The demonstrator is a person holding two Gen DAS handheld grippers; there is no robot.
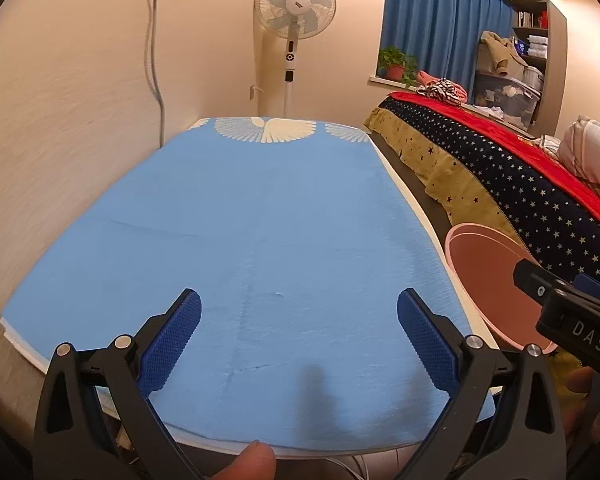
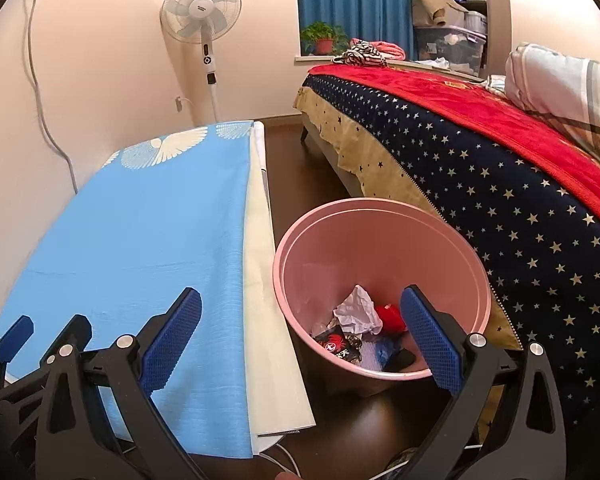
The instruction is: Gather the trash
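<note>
Left gripper (image 1: pixel 299 320) spread wide, holding nothing, low in frame over the blue tablecloth (image 1: pixel 236 232). Right gripper (image 2: pixel 300 320) also spread and empty, lower centre above the pink bin (image 2: pixel 380 216). Crumpled paper (image 2: pixel 358 310) and wrappers (image 2: pixel 338 344) lie at the bin's bottom, right of the table.

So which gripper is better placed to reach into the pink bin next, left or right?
Right, probably. The right gripper hangs open over the pink bin, looking down at its trash. The left gripper, also open, faces the blue tablecloth.
</note>
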